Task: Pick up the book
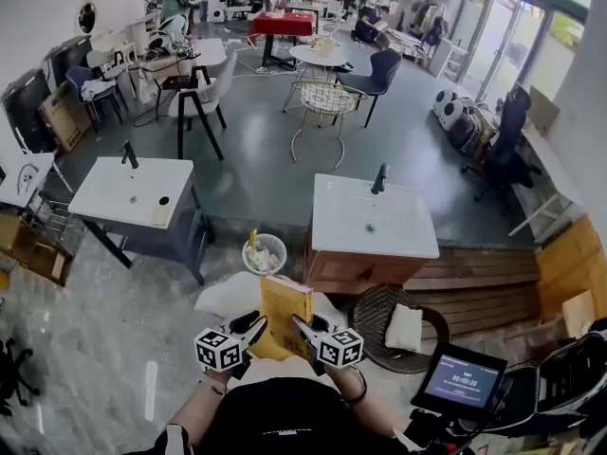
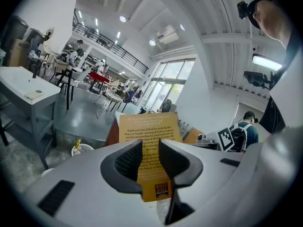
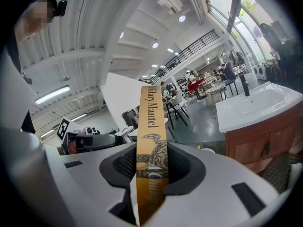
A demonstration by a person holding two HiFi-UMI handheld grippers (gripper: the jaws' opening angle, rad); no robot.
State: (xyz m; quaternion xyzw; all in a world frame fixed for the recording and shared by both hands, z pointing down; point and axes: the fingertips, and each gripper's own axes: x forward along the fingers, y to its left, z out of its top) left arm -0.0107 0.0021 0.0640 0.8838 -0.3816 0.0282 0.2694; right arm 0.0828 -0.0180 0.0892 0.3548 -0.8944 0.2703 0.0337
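The right gripper (image 3: 152,163) is closed on the spine edge of an upright yellow-orange paperback book (image 3: 150,126), one pad on each cover. The left gripper (image 2: 150,148) has its jaws a narrow slit apart with nothing pinched between them. The book's printed back cover faces it just beyond the tips, and I cannot tell whether they touch it. In the head view the book stands raised between the two grippers, close to the person's chest and clear of the grey floor. Beyond it are a white wire wastebasket (image 1: 266,253) and a white sink-topped bench with a wooden cabinet (image 1: 372,227).
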